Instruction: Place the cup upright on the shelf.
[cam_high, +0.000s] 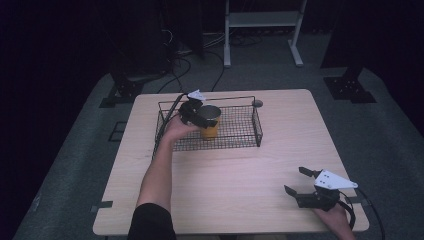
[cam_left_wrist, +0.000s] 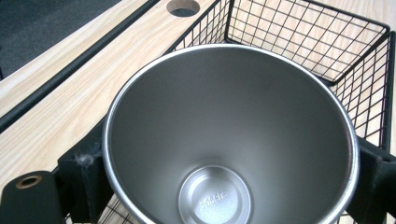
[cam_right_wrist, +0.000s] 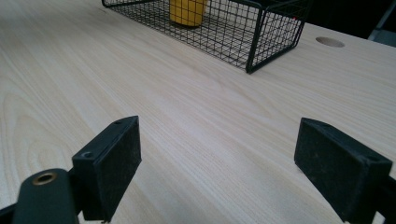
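Steel-lined yellow cup sits clamped between my left gripper's pads, inside the wire basket, toward its left half. Right gripper hangs spread wide, holding nothing, well right of the basket.

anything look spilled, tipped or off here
Nothing stands out. The cup stands upright in the wire basket, empty inside, held at its rim by the left gripper. The right gripper rests open on the bare table.
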